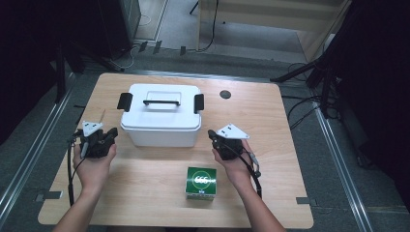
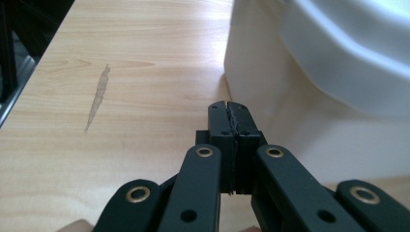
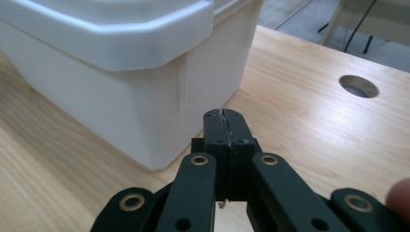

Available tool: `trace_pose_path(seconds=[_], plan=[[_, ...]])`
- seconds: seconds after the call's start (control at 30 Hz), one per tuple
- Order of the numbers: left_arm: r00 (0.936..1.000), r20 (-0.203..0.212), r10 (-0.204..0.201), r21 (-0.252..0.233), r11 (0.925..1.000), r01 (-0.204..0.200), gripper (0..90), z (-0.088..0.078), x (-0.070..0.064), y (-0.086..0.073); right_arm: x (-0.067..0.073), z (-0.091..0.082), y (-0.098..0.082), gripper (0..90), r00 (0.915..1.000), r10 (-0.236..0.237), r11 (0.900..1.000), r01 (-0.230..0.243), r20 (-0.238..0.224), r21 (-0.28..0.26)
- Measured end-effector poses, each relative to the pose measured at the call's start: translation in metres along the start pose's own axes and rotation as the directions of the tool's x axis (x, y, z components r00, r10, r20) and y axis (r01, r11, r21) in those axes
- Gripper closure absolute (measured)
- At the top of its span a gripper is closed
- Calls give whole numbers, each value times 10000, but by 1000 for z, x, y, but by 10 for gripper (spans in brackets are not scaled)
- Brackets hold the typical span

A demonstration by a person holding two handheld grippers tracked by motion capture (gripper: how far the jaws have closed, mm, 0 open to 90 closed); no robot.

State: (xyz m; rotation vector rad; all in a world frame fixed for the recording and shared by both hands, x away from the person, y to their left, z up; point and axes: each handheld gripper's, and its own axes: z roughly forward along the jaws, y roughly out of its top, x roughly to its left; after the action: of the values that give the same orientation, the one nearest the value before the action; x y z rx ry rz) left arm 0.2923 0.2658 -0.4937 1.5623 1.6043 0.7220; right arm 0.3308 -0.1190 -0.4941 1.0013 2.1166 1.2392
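- Nearest the person's edge: a green box with a white round mark on its top stands on the table, between the two forearms and just inward of the right wrist, touched by neither tool.
- Left hand: comes in from the bottom, palm cupped under the left gripper, whose grey three-cornered plate faces up; its tips point toward the near left corner of the white bin.
- Left gripper, own view: jaws pressed together with nothing between them. The bin wall rises just to the right of the tips, close but apart. Bare wood with a darker grain streak lies to the left.
- Right hand: mirrors the left, holding the right gripper with its plate up, a cable trailing back along the wrist; the tips aim at the bin's near right corner.
- Right gripper, own view: jaws together, empty. The bin's corner stands just ahead and left of the tips, not touching.
- The bin: white plastic, lid on, overhanging rim, a black latch at each end, a black bar handle in a recess on top. It sits between the grippers and a little beyond them.
- Farther off, beyond the right gripper: a round cable hole in the tabletop.
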Motion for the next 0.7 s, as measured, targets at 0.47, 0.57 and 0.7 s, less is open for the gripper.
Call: trace_pose_path(seconds=[0.47, 0.57, 0.7], plan=[[9989, 354, 303, 217, 9993, -311, 900, 24, -8, 18, 5, 38, 14, 900, 9984, 122, 9997, -111, -547, 210], [9982, 442, 400, 209, 9989, -410, 900, 23, -15, 16, 4, 36, 12, 900, 9976, 363, 9992, -351, -597, 210], [9975, 575, 402, 189, 9990, -414, 900, 20, -21, 13, 0, 30, 9, 900, 9967, 581, 9980, -567, -567, 269]])
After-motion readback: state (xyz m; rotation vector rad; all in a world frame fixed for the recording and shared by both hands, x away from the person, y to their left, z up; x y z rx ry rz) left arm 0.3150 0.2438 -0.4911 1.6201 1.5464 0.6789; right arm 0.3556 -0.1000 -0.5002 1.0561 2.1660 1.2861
